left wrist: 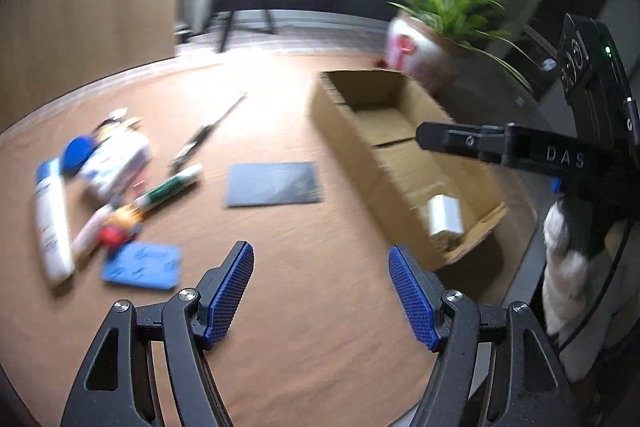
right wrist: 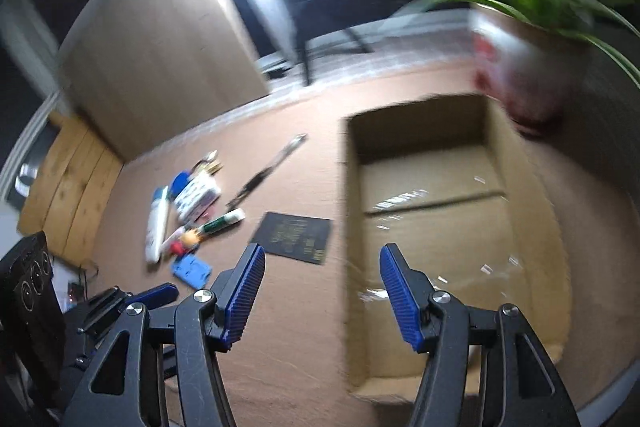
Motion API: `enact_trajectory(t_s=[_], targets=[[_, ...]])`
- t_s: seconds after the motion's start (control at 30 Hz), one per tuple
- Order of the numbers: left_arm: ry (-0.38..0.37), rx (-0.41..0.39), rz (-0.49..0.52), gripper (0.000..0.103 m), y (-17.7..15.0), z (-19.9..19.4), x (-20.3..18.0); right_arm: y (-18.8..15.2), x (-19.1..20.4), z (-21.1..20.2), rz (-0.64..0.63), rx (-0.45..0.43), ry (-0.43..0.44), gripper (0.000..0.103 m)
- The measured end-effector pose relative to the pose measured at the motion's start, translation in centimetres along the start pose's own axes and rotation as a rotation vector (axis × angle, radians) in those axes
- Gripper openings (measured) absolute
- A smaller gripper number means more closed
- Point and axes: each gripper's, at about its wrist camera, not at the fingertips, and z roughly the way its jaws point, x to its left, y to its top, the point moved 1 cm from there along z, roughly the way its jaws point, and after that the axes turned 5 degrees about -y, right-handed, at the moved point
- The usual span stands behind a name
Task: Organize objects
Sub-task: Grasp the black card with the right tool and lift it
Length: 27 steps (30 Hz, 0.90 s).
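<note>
Between the blue pads (left wrist: 236, 291) of the left gripper (left wrist: 320, 291) lies only bare table (left wrist: 304, 307); its fingers stand apart and hold nothing. The right gripper (right wrist: 322, 297) is likewise spread and empty, poised over the near left wall of the cardboard box (right wrist: 352, 211), a posture suited, by judgement, to a release just made or to a fresh reach. The box, open-topped, stands toward the right edge of the table so that loose items can be dropped in from above; it contains one white block (left wrist: 444, 217) at its near end, and the rest of its floor shows bare. A dark flat card (left wrist: 276, 183) lies beside the box. Toward the left edge a cluster awaits sorting: a white tube (left wrist: 52, 223), a green-banded marker (left wrist: 170, 187), a blue pad-like piece (left wrist: 142, 265), a long dark pen (left wrist: 206, 133). A potted plant (left wrist: 432, 27) stands behind the box at the far right corner.
</note>
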Motion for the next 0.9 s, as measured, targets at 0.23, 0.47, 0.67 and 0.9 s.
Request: enact_trajectory(t_s=[0.23, 0.47, 0.67, 0.9], targets=[[0.067, -0.028, -0.098, 0.073, -2.6, -3.7, 5.2, 2.1, 5.0, 6.0, -0.150, 0.134, 0.028, 0.057], [0.127, -0.045, -0.161, 0.073, -4.8, -6.0, 8.2, 4.1, 6.1, 12.6, -0.183, 0.268, -0.022, 0.057], [0.161, -0.064, -0.204, 0.073, -5.9, -7.7, 10.0, 5.8, 5.2, 16.3, -0.117, 0.357, -0.033, 0.057], [0.163, -0.061, -0.218, 0.073, -6.4, -8.0, 10.9, 5.4, 5.8, 18.4, -0.132, 0.411, -0.093, 0.061]])
